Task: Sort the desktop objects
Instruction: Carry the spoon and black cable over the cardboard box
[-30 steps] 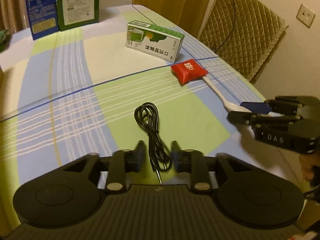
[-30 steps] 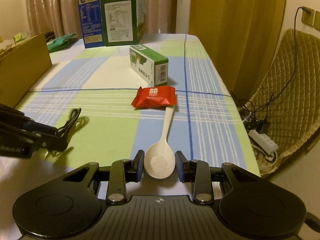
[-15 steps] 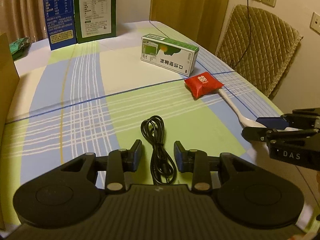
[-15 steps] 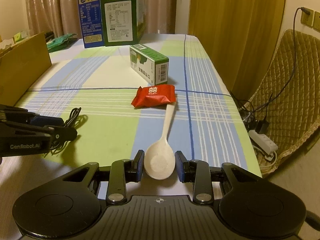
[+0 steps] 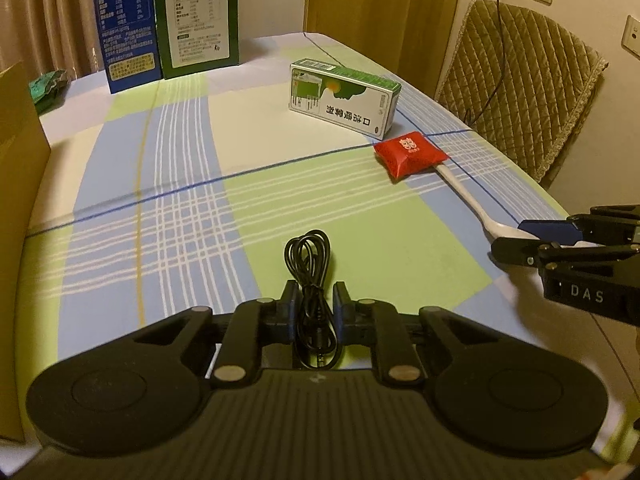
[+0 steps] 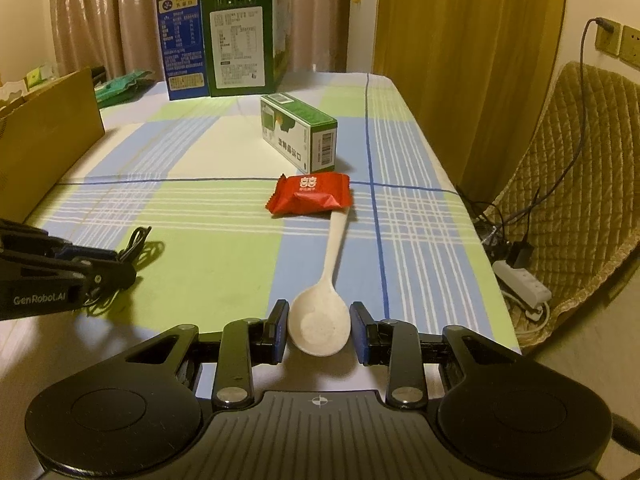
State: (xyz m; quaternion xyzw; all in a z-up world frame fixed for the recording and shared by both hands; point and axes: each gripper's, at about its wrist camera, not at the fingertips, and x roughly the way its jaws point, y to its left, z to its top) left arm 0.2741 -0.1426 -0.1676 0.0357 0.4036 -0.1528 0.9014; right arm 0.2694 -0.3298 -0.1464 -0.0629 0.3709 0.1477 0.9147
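My left gripper (image 5: 314, 302) pinches the coiled black cable (image 5: 307, 256) at 6 o'clock. My right gripper (image 6: 319, 330) clamps the white spoon (image 6: 320, 326), its handle under the red packet (image 6: 310, 199) at 12 o'clock.

Spoon (image 6: 329, 280) handle tip hidden under red packet (image 6: 310, 199). Cable (image 5: 310, 280) near end runs behind the left tongs (image 5: 314, 306) body, plug barely visible. Cardboard box (image 5: 18, 200) cut off by left edge. Tops of the two cartons (image 5: 160, 20) cropped. Small print on green box (image 5: 344, 98) unreadable.
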